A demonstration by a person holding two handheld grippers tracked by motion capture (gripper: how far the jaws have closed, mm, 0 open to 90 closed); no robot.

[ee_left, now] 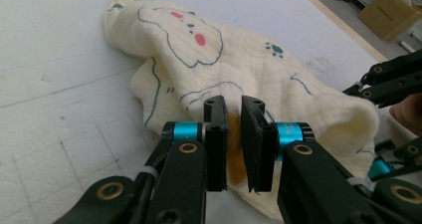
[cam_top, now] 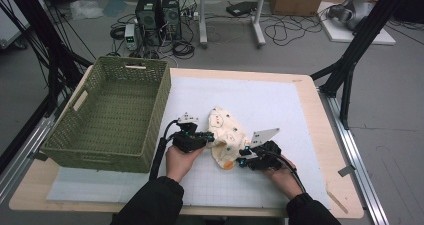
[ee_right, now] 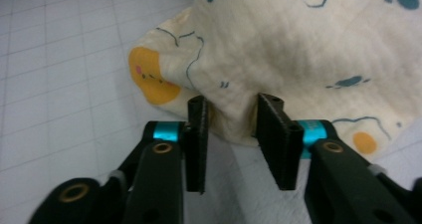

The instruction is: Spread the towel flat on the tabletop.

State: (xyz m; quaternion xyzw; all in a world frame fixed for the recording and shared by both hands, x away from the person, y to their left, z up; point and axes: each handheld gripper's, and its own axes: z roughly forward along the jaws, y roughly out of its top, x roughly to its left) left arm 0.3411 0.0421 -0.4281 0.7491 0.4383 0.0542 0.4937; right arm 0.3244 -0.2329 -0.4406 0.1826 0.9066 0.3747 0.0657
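Note:
A cream cloth (cam_top: 226,134) printed with small animals and orange blobs lies crumpled on the white mat. My left gripper (cam_top: 210,137) meets its left edge, with the jaws standing close together and a fold of the cloth (ee_left: 199,59) pinched between them (ee_left: 233,105). My right gripper (cam_top: 241,158) is at the cloth's near right corner. In the right gripper view its jaws (ee_right: 234,103) stand well apart, and the hem of the cloth (ee_right: 298,45) hangs loosely in the gap. The right gripper (ee_left: 393,79) also shows in the left gripper view, beyond the cloth.
A green woven basket (cam_top: 112,112) stands empty on the left of the table, close to my left hand. The white gridded mat (cam_top: 280,105) covers most of the wooden tabletop. Black frame legs (cam_top: 350,60) and cables stand on the floor beyond.

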